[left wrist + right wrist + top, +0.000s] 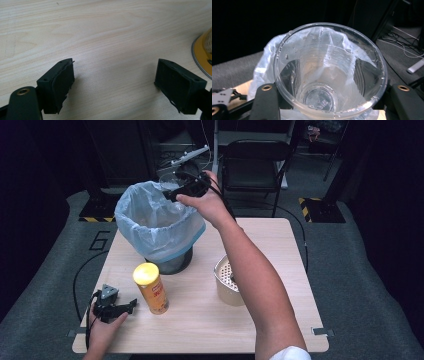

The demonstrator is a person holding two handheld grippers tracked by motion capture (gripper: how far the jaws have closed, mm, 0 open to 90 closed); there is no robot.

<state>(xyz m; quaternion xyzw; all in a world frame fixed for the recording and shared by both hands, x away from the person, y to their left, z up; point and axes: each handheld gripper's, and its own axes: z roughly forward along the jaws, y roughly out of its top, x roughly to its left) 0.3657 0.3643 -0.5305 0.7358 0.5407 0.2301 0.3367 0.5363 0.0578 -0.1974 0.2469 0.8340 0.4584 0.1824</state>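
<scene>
My right gripper is held above the rim of a bin lined with a pale blue bag, shut on a clear plastic cup. In the right gripper view the cup sits between the two jaws with its mouth toward the camera and water drops on its wall; the bag lies behind it. My left gripper rests on the table near the front left corner. Its jaws stand wide open over bare wood, next to a yellow canister.
A cream perforated pot stands on the wooden table right of centre, partly behind the right forearm. The canister's base is at the right edge of the left gripper view. A black chair stands beyond the table.
</scene>
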